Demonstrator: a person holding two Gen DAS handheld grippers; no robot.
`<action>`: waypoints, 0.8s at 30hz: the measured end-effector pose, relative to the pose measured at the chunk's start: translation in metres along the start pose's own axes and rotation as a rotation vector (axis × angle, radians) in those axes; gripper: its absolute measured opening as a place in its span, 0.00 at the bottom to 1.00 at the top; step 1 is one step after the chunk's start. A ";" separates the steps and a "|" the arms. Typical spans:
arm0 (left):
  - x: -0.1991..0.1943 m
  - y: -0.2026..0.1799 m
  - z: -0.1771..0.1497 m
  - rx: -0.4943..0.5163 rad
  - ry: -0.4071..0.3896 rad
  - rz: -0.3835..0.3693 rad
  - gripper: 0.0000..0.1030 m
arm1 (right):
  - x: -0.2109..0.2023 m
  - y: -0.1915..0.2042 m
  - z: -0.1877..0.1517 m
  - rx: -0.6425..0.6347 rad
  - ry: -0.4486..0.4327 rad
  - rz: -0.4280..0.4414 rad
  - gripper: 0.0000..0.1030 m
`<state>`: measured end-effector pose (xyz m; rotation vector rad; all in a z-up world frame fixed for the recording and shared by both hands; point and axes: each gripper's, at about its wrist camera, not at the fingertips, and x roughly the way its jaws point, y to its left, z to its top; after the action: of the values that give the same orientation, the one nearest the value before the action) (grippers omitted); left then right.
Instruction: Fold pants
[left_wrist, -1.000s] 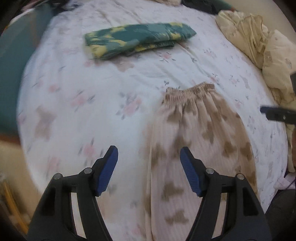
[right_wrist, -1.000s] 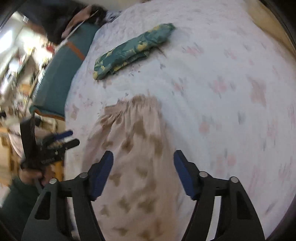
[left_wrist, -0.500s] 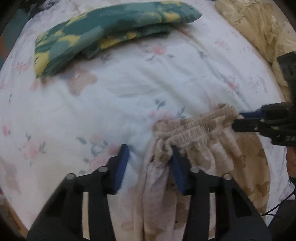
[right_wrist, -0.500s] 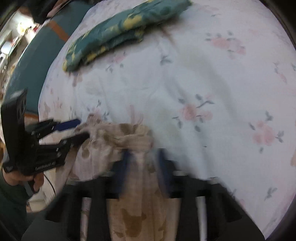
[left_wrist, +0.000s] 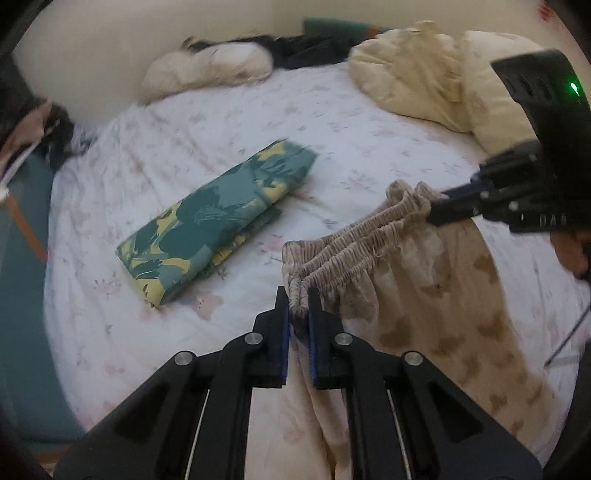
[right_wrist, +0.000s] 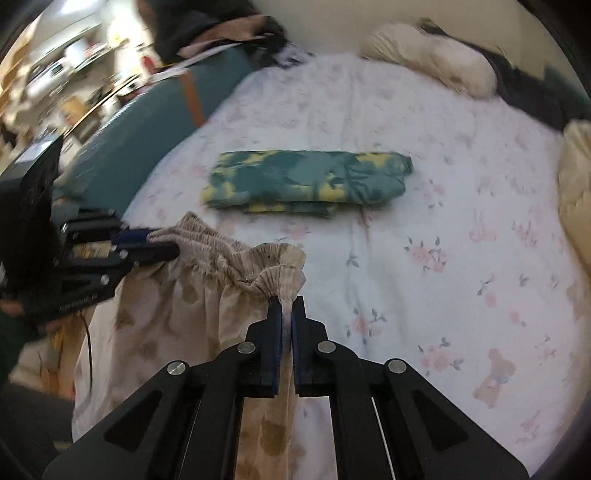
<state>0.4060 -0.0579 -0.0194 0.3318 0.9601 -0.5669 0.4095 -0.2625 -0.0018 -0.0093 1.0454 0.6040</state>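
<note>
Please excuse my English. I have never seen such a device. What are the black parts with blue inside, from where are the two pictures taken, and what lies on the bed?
No robot is here: a person holds one clamp-like gripper in each hand, and each carries a camera looking along its fingers. One picture comes from the left gripper, the other from the right gripper. Each also shows the other gripper from the side. Both are shut on the elastic waistband of the beige pants, one at each end, lifting it off the floral bed sheet. Behind lies a folded green and yellow cloth, and pillows farther back.

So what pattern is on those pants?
The pants are pale beige with brown butterfly-like blotches, clearest in the left wrist view.
</note>
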 end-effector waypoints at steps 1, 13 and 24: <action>-0.010 -0.005 -0.004 0.013 -0.015 -0.011 0.06 | -0.014 0.007 -0.009 -0.020 -0.003 0.015 0.04; -0.130 -0.128 -0.125 0.204 -0.013 -0.066 0.06 | -0.106 0.117 -0.168 -0.173 0.060 0.038 0.04; -0.103 -0.230 -0.258 0.297 0.344 -0.084 0.12 | -0.060 0.183 -0.307 -0.225 0.355 0.018 0.06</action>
<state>0.0506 -0.0823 -0.0761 0.6733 1.2267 -0.7467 0.0536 -0.2248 -0.0618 -0.3142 1.3159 0.7509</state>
